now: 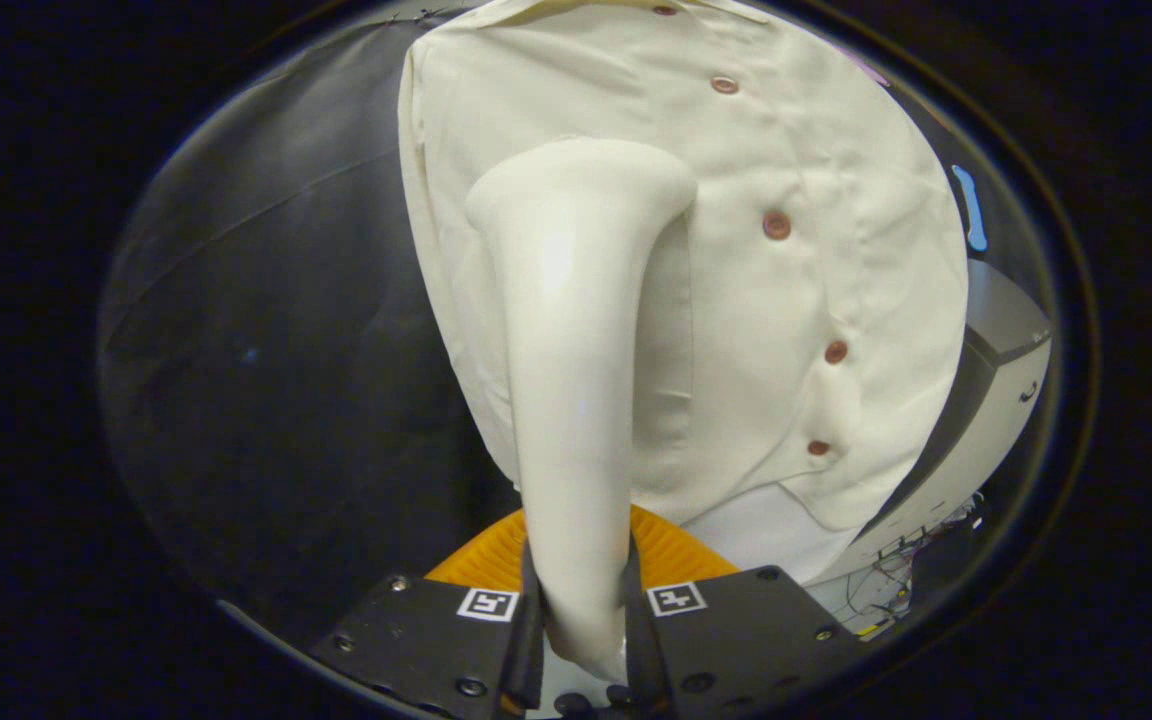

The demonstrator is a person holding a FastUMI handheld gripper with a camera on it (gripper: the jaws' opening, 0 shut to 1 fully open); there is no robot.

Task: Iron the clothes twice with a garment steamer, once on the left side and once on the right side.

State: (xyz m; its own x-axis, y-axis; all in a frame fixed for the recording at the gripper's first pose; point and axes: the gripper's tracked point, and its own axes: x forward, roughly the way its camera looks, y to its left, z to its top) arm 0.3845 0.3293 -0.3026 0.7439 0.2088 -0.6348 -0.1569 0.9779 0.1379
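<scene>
A cream button-up shirt (pixel 816 300) hangs upright ahead of me, its row of brown buttons running down right of centre. My gripper (pixel 581 610) is shut on the handle of a cream garment steamer (pixel 566 330). The steamer rises straight up from between the fingers, and its wide head lies against the left half of the shirt, at about chest height. The shirt's lower hem hangs just beyond the fingers on the right.
Black cloth (pixel 276 380) hangs behind and left of the shirt. A grey and white box-like unit (pixel 996 380) with loose wires at its foot stands to the right, behind the shirt. An orange ribbed part (pixel 676 555) shows just above the fingers.
</scene>
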